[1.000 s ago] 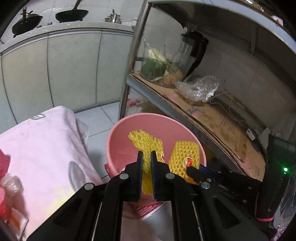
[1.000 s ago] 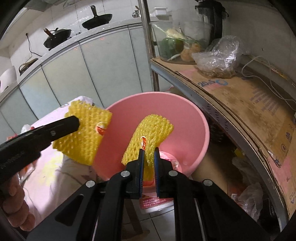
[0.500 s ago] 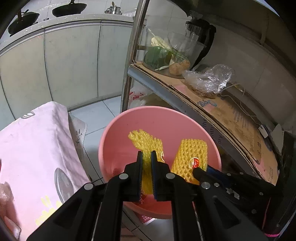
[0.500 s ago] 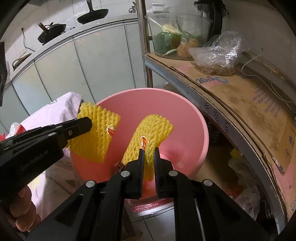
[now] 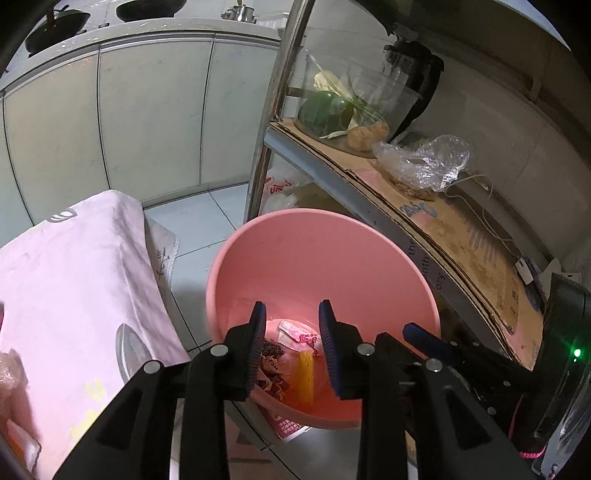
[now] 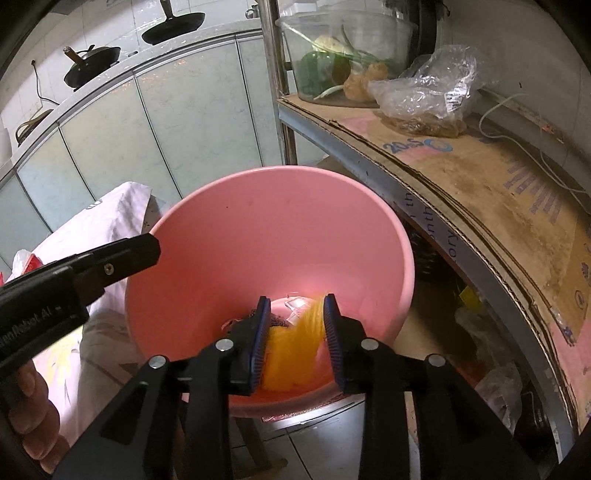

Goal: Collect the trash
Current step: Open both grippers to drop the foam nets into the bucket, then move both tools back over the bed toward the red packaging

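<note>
Pink plastic fills the middle of both views: a round bin stands on the tiled floor of a kitchen, beside a metal shelf lined with worn cardboard. On that shelf sit a clear container of vegetables and a crumpled plastic bag. Pale cabinets run along the back under a surface carrying black pans. A pink cloth covers something to the left of the bin.

Left gripper hangs over the bin's near rim with its jaws spread wide and nothing between them. Right gripper is likewise released, jaws apart above the bin's inside.

Yellow foam netting lies inside the bin, near the bottom, blurred in the right wrist view, where it shows between the open jaws; I cannot tell whether it touches them. Only the left wrist view shows the bin's floor clearly, with paper scraps and dark wrappers beside the netting. Only the right wrist view shows the person's hand on the left gripper.
</note>
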